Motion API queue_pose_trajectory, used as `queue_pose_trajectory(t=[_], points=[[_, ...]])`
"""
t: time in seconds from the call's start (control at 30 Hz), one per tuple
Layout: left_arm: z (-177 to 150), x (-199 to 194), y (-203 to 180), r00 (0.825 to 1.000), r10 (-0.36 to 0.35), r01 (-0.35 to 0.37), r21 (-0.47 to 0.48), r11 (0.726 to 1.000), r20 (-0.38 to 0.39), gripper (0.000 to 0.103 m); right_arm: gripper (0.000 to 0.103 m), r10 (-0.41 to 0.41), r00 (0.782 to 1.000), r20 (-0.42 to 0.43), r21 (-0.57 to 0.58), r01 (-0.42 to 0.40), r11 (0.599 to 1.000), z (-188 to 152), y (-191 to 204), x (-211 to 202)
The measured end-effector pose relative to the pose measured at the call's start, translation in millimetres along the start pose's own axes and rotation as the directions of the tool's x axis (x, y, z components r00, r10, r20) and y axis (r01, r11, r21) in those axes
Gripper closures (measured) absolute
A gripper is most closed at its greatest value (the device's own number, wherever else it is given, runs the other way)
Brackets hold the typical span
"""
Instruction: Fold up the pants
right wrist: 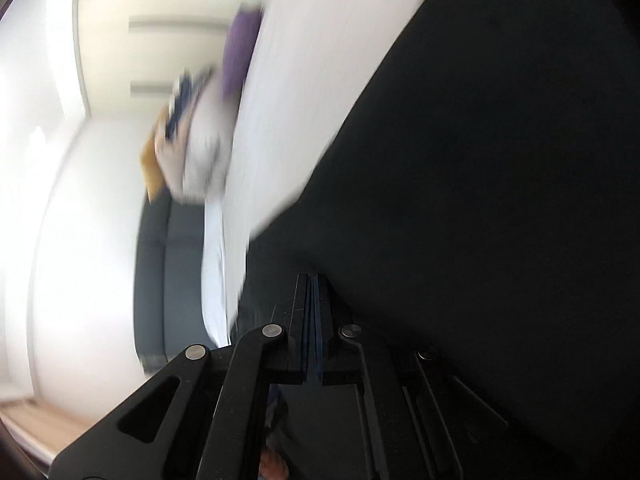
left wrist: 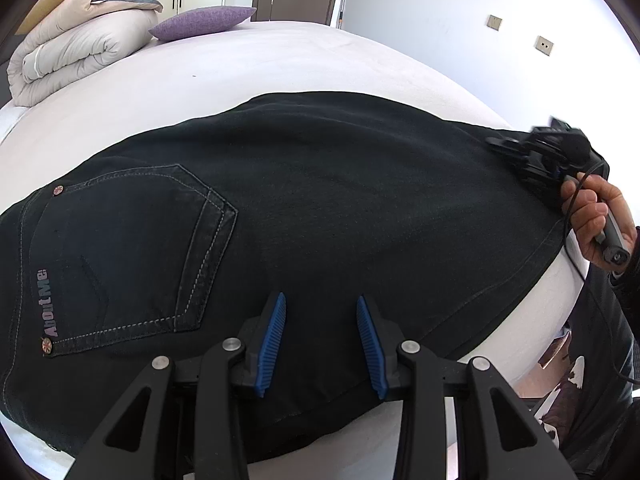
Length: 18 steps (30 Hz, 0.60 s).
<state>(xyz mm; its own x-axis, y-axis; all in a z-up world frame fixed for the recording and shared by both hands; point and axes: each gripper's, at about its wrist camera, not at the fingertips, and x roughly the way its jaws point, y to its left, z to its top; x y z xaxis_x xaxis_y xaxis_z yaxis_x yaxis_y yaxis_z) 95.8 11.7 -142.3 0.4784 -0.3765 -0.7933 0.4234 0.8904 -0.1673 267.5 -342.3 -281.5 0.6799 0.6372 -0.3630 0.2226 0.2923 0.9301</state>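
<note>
Pants (left wrist: 320,208): dark matt denim, pale stitching. Left tongs (left wrist: 321,334): matt black plastic, ribbed blue pads, metal pins. Bed (left wrist: 240,68): smooth white cloth. Pillow (left wrist: 202,22), 11 o'clock: coarse purple weave.

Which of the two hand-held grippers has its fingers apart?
The left hand-held gripper: its blue pads stand apart above the pants. The right hand-held gripper has its fingers pressed together, seemingly shut on the dark cloth.
</note>
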Motion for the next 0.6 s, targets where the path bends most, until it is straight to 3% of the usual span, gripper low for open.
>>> queue_pose_trajectory(t=[0.07,0.17,0.2,0.3,0.37,0.5,0.6], points=[[0.3,-1.1,0.6,1.0,0.001,-0.001,-0.005,1.0,0.002,0.064,0.103,0.027,0.993,0.119,0.043,-0.032,0.999,11.3,-17.4,-45.8],[5.7,-5.8,1.1,1.0,0.001,-0.001,-0.023,1.0,-0.002,0.064,0.103,0.004,0.967,0.254,0.053,-0.019,0.998,14.1,-26.4,-96.7],[9.8,-8.2,0.7,1.0,0.005,-0.006,-0.028,1.0,-0.011,0.064,0.103,0.018,0.966,0.257,0.067,-0.036,0.997,13.6,-29.7,-102.0],[35.3,-16.3,-10.2,1.0,-0.026,0.026,-0.014,1.0,0.017,0.064,0.103,-0.096,0.961,0.26,-0.006,0.101,0.995,5.0,-19.0,-98.6],[60.4,-14.8,-25.4,0.997,-0.065,0.065,0.016,0.998,0.041,0.064,0.103,-0.125,0.948,0.292,-0.024,0.138,0.99,-1.7,-16.5,-96.3],[106.7,26.5,-60.8,0.983,-0.185,0.183,0.057,0.981,0.014,0.064,0.103,-0.122,0.955,0.27,-0.001,0.126,0.992,-6.1,-10.9,-83.4],[133.1,75.7,-75.2,0.962,-0.27,0.271,0.007,0.963,-0.043,0.064,0.103,-0.131,0.957,0.259,-0.008,0.138,0.99,0.5,-15.1,-87.4]])
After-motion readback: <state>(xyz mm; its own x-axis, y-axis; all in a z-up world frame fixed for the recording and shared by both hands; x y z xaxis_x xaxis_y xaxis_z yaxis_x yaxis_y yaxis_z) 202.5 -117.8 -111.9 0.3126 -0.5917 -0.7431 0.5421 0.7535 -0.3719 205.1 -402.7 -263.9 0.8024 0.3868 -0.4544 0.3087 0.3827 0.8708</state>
